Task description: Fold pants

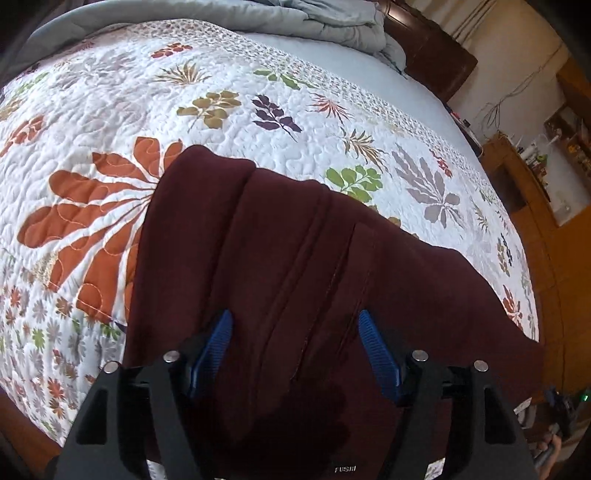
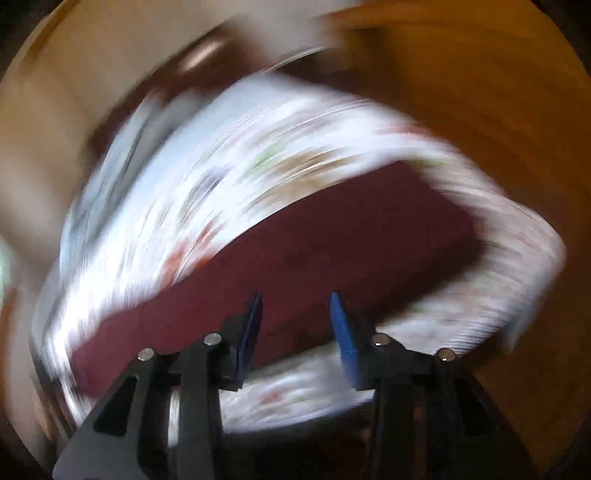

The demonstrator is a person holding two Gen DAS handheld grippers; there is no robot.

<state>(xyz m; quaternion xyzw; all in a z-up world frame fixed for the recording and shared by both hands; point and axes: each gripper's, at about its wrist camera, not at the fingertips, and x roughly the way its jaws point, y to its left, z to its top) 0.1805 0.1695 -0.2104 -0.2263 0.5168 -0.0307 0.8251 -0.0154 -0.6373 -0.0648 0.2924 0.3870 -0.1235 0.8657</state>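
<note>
Both tongs gaping and empty, left tongs above one maroon pants folded near bed edge, right tongs blurred, quilt bare beyond.

We are in a home bedroom: a bed spread with a leaf-patterned quilt, a rumpled grey duvet near its dark wooden headboard, and cluttered wooden shelves against the wall.
</note>
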